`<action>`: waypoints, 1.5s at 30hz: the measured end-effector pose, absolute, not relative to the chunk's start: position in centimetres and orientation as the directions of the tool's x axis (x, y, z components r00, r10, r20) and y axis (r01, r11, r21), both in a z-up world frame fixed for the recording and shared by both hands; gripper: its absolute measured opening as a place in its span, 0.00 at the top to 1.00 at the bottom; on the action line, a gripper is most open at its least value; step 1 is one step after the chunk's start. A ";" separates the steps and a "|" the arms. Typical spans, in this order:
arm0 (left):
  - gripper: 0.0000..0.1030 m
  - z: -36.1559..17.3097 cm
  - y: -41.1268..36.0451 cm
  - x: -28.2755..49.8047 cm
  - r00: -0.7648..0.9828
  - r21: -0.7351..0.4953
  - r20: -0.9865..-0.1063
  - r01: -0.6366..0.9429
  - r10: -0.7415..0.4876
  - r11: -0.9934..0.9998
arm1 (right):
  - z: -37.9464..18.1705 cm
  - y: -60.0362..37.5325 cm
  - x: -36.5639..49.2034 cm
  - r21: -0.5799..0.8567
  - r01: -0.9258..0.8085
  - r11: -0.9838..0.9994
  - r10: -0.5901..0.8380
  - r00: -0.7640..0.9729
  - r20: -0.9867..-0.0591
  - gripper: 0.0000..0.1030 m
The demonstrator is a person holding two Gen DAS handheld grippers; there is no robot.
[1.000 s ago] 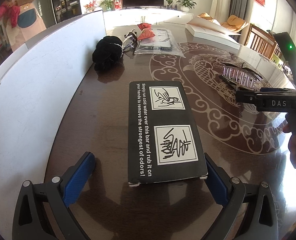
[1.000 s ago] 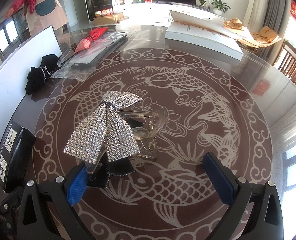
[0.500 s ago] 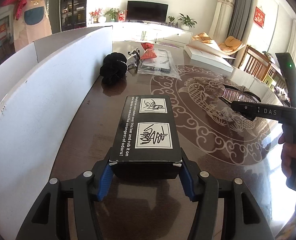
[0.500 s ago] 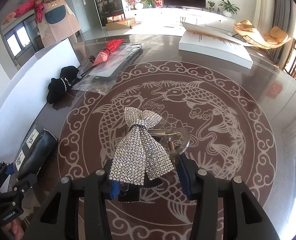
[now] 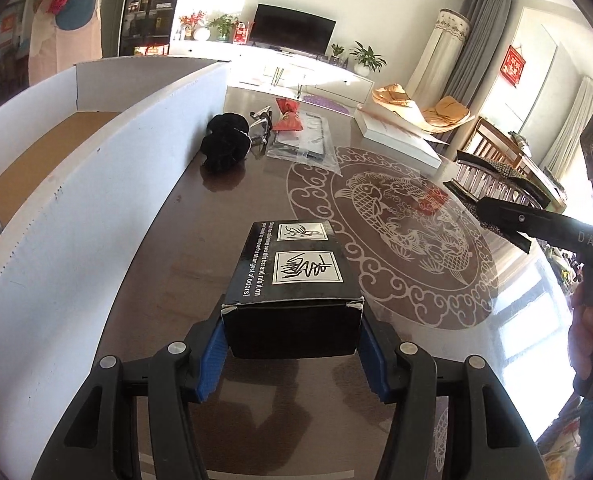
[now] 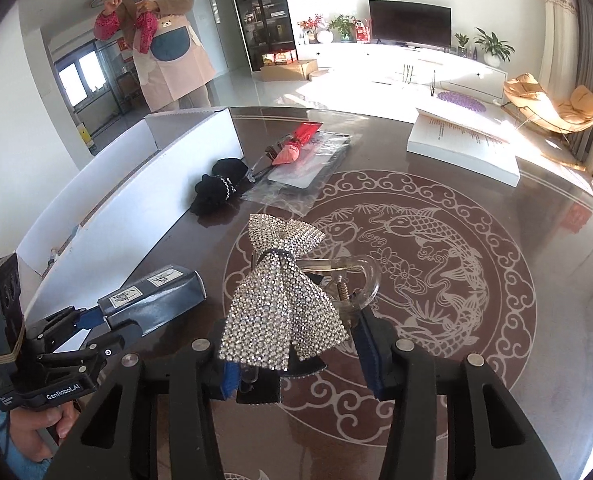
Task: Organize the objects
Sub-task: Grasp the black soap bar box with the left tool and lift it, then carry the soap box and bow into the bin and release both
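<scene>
- The left gripper [image 5: 292, 354] is clenched on the near end of a black box [image 5: 294, 280], its blue pads [image 5: 212, 360] pressing both sides. The box bears white printed labels on top and is held just above the dark counter [image 5: 168, 264].
- The right gripper [image 6: 296, 356] is clamped on a rhinestone bow hair clip [image 6: 280, 308]. The sparkling bow drapes over the near finger, and the clear plastic claw sticks out to the right, lifted off the counter.
- A large white cardboard box [image 5: 96, 184], open at the top, stands along the left edge of the counter, just beside the black box.
- Farther back on the counter lie a black fabric item [image 5: 226, 146], a red pouch [image 5: 290, 114] and a clear plastic bag [image 5: 304, 146], close together.
- A flat white box [image 6: 464, 146] sits at the far right side of the counter, well apart from the rest.
- The counter top shows a round pale fish pattern [image 6: 436, 248].
- A person in a pink apron [image 6: 164, 40] stands beyond the white cardboard box.
</scene>
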State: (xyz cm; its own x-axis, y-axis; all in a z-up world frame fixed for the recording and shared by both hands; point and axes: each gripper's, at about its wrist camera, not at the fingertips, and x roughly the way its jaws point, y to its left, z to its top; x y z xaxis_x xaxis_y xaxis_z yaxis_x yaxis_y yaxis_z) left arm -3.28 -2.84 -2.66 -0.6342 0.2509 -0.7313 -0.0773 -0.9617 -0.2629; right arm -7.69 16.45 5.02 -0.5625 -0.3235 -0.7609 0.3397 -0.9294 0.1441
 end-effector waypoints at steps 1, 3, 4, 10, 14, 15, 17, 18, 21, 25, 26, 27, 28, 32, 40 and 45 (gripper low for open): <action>0.43 -3.1 -2.8 -3.5 -0.613 -0.264 -0.749 -0.072 0.251 -0.962 | 5.2 16.1 -7.4 0.141 0.349 -0.926 -0.327 -0.561 -0.760 0.54; 0.42 -4.2 -2.6 -4.1 -0.567 -0.245 -0.792 -0.045 0.226 -0.969 | 5.3 15.7 -6.7 0.139 0.363 -0.921 -0.335 -0.560 -0.757 0.54; 0.34 -4.8 -2.4 -4.4 -0.544 -0.235 -0.811 -0.034 0.216 -0.971 | 5.3 15.7 -6.4 0.145 0.366 -0.919 -0.341 -0.557 -0.757 0.54; 0.27 -5.6 -1.9 -5.8 -0.546 -0.159 -0.825 -0.019 0.144 -0.987 | 5.2 15.8 -4.7 0.161 0.377 -0.912 -0.359 -0.546 -0.757 0.54; 0.44 -4.3 -2.4 -5.2 -0.607 -0.176 -0.781 -0.014 0.149 -0.984 | 5.8 15.3 -4.3 0.162 0.385 -0.908 -0.366 -0.546 -0.754 0.54; 0.44 -3.6 -2.7 -4.8 -0.622 -0.190 -0.768 -0.008 0.153 -0.982 | 6.2 15.0 -4.4 0.165 0.391 -0.906 -0.373 -0.548 -0.749 0.54; 0.44 -1.2 -3.9 -4.0 -0.651 -0.265 -0.733 0.005 0.198 -0.964 | 7.4 13.9 -4.7 0.166 0.410 -0.897 -0.390 -0.557 -0.733 0.54; 0.44 0.3 -4.7 -3.4 -0.671 -0.304 -0.707 0.001 0.225 -0.953 | 8.2 13.1 -4.8 0.165 0.423 -0.891 -0.401 -0.563 -0.723 0.54; 0.44 5.5 -7.8 -1.7 -0.748 -0.312 -0.632 0.008 0.202 -0.950 | 10.8 9.5 -5.8 0.168 0.484 -0.859 -0.454 -0.567 -0.687 0.54; 0.44 8.2 -15.1 -0.5 -0.779 -0.274 -0.625 0.156 0.052 -0.949 | 12.8 1.7 -7.5 0.196 0.586 -0.787 -0.549 -0.519 -0.655 0.54; 0.44 7.8 -17.3 -0.4 -0.767 -0.264 -0.642 0.214 0.006 -0.941 | 12.9 -0.6 -7.9 0.202 0.609 -0.767 -0.568 -0.498 -0.656 0.54; 0.44 7.2 -19.3 -0.3 -0.748 -0.254 -0.663 0.268 -0.035 -0.929 | 12.6 -2.9 -8.3 0.203 0.629 -0.751 -0.579 -0.479 -0.660 0.54; 0.44 6.3 -21.2 -0.4 -0.717 -0.238 -0.693 0.321 -0.072 -0.917 | 12.1 -5.3 -8.8 0.199 0.645 -0.738 -0.583 -0.461 -0.669 0.54; 0.37 2.6 -26.4 -0.6 -0.545 -0.148 -0.818 0.511 -0.186 -0.847 | 8.1 -13.5 -10.8 0.207 0.654 -0.728 -0.548 -0.374 -0.748 0.51; 0.13 3.5 -28.2 1.3 -0.583 -0.178 -0.781 0.552 -0.224 -0.815 | 5.6 -11.8 -11.5 0.280 0.572 -0.771 -0.559 -0.396 -0.729 0.22; 0.13 5.4 -25.0 1.5 -0.692 -0.252 -0.698 0.475 -0.181 -0.843 | 5.9 -2.9 -8.5 0.073 0.527 -0.847 -0.435 -0.608 -0.664 0.00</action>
State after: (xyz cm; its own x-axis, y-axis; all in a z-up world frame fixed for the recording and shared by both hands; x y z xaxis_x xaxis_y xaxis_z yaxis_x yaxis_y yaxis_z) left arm 1.50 -25.01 5.43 -0.6925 -0.1813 -0.6983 0.4752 -0.8429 -0.2524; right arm -8.53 -2.93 5.85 -0.6077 -0.4352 -0.6643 0.5267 -0.8469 0.0730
